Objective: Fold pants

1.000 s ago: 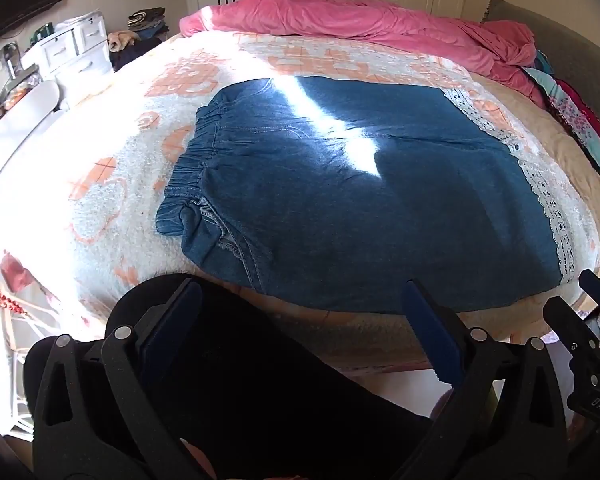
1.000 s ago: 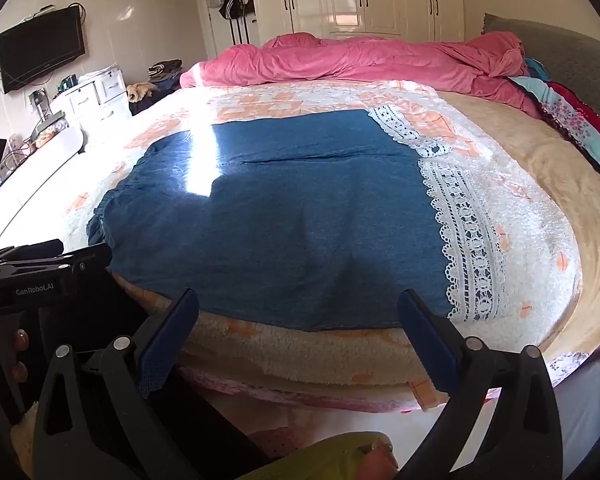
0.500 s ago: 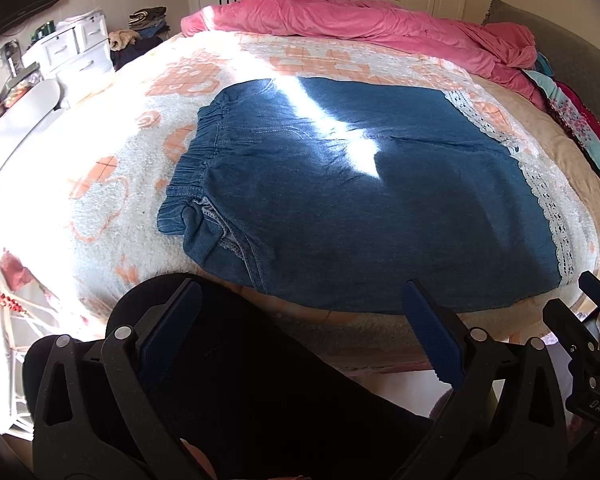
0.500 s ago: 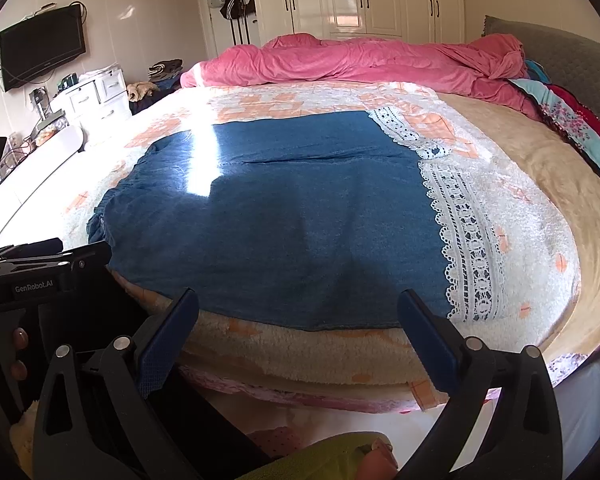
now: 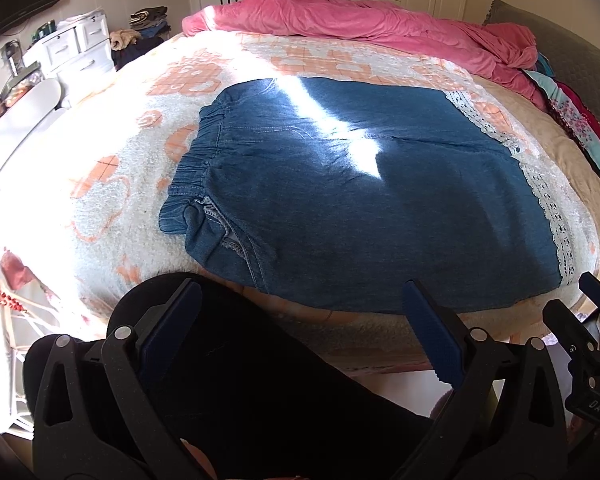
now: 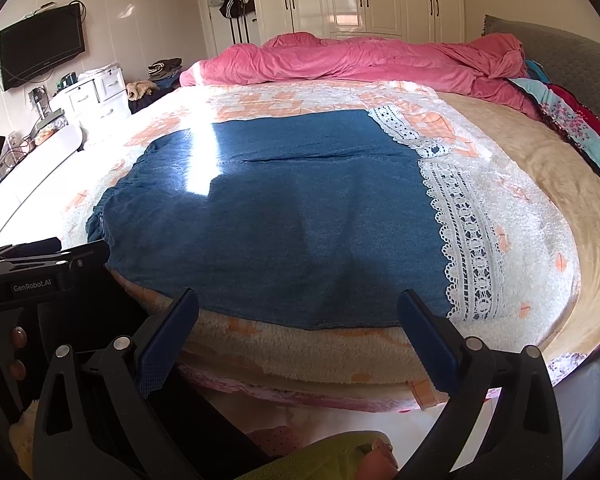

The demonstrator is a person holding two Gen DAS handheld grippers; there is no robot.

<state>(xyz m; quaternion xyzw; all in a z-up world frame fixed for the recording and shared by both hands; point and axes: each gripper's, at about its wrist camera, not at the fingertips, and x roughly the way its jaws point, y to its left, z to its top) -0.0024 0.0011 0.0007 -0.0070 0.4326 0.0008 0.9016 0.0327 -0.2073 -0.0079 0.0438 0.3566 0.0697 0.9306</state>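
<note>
Blue denim pants [image 5: 360, 200] lie flat across a round bed, elastic waistband to the left, white lace hems [image 5: 548, 216] to the right. In the right wrist view the same pants [image 6: 284, 224] fill the middle, lace hems [image 6: 464, 236] on their right. My left gripper [image 5: 300, 312] hangs open off the bed's near edge, near the waist end, holding nothing. My right gripper [image 6: 298, 320] is open too, just short of the lower leg's near edge, empty. Each gripper shows in the other's view: the right one [image 5: 588, 360] and the left one [image 6: 32, 272].
The bed carries a white-and-orange fleece blanket [image 6: 512, 248]. A pink duvet [image 6: 360, 64] is heaped at the far side, with a patterned cloth [image 6: 572, 128] at the right. White drawers [image 6: 96, 96] and a wall television [image 6: 40, 46] stand left. A dark-clothed leg [image 5: 240, 380] is below my left gripper.
Both views have drifted slightly; the pants sit a little higher and farther in frame. Neither gripper has changed its opening, and the pants have not moved.
</note>
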